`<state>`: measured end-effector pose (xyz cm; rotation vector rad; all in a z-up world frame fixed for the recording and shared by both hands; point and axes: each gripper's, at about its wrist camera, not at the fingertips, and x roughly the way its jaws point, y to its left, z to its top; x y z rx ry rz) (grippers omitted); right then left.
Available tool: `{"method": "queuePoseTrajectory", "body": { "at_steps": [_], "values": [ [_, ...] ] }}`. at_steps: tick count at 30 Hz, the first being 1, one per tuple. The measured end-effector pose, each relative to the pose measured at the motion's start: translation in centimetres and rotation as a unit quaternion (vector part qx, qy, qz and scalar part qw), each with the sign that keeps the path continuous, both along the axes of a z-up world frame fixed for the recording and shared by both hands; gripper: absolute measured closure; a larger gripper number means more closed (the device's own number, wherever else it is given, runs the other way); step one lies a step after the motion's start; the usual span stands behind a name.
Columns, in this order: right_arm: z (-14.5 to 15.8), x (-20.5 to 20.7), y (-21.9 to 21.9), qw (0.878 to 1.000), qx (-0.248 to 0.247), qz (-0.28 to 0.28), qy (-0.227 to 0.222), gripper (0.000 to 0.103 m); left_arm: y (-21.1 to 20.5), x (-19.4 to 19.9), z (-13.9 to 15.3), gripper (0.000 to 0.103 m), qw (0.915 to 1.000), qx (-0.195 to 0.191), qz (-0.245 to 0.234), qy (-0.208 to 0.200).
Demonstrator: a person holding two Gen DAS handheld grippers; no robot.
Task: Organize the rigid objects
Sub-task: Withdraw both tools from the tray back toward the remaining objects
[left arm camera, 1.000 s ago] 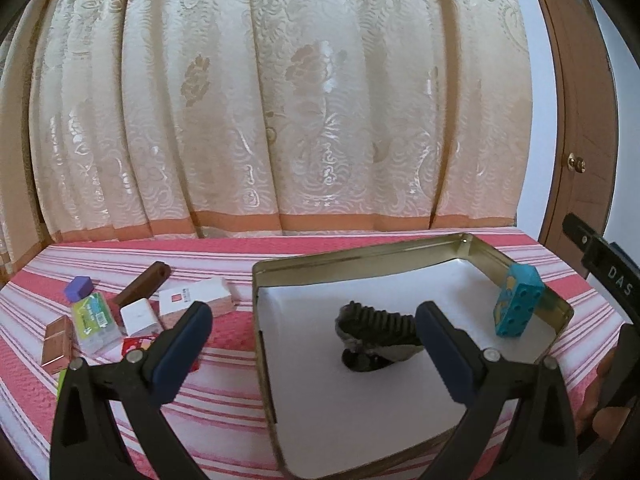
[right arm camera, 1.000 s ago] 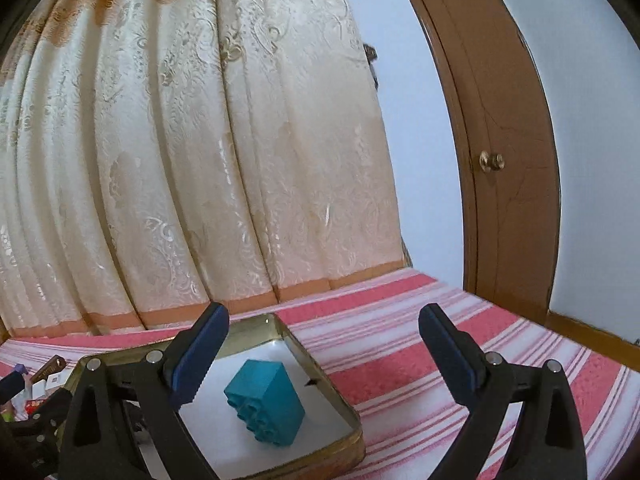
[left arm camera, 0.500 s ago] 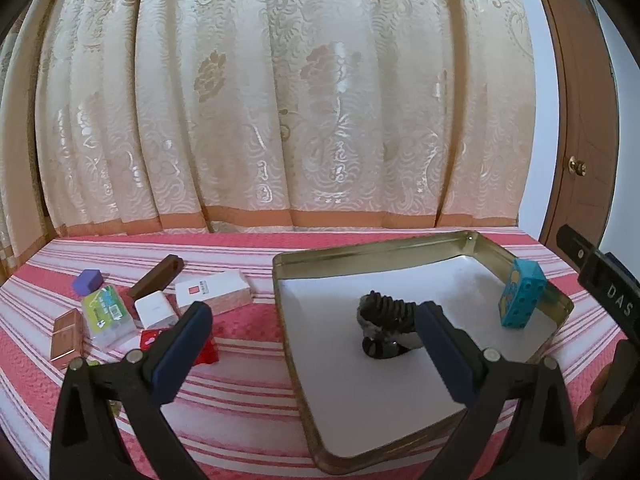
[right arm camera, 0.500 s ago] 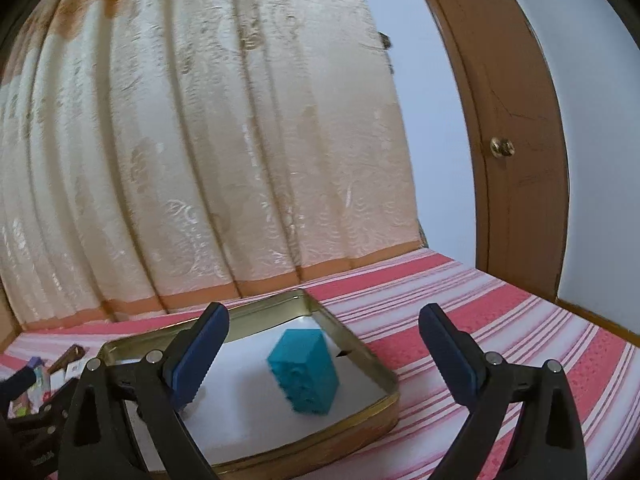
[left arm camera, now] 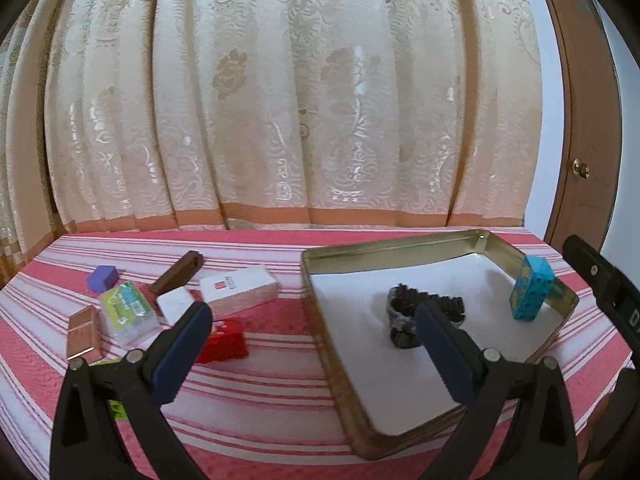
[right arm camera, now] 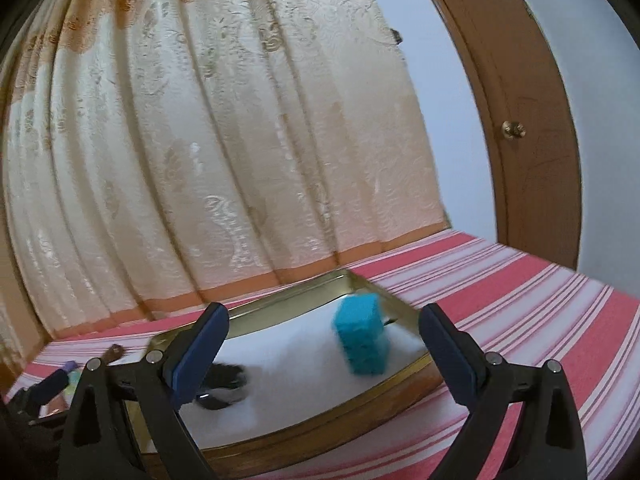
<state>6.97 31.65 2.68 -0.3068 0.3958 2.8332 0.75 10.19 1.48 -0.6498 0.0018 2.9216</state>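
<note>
A gold metal tray (left arm camera: 532, 350) with a white floor lies on the striped bed; it shows again as the tray (right arm camera: 328, 426) in the right wrist view. In it a teal block (left arm camera: 531, 294) stands upright near the right rim, also seen as the teal block (right arm camera: 363, 340), and a black ridged object (left arm camera: 416, 314) lies in the middle. My left gripper (left arm camera: 314, 344) hangs open over the tray's left rim, holding nothing. My right gripper (right arm camera: 324, 344) is open too, empty, in front of the tray's near rim.
Left of the tray lie several small items: a white box (left arm camera: 240, 290), a red piece (left arm camera: 224, 340), a small white block (left arm camera: 176, 304), a green-labelled clear box (left arm camera: 128, 314), a purple cube (left arm camera: 103, 278), a brown bar (left arm camera: 178, 272), a copper bar (left arm camera: 83, 332). Curtain (left arm camera: 280, 100) behind, door (right arm camera: 532, 128) at right.
Both grippers have drawn back and shifted left: the tray slid right in the left wrist view, and the teal block moved right and farther off in the right wrist view. Both stayed open.
</note>
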Motion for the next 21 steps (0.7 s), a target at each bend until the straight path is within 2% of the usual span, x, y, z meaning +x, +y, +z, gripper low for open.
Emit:
{"method": "queuePoseTrajectory", "body": {
  "at_steps": [8, 21],
  "values": [
    [-0.1, -0.7, -5.2, 0.999, 0.012, 0.044, -0.009, 0.005, -3.9, 0.2, 0.0, 0.0, 0.9998, -0.002, 0.022, 0.0],
    [-0.7, -2.8, -14.2, 0.99, 0.015, 0.138, -0.028, 0.005, -13.0, -0.3, -0.6, 0.001, 0.996, 0.013, 0.086, -0.018]
  ]
}}
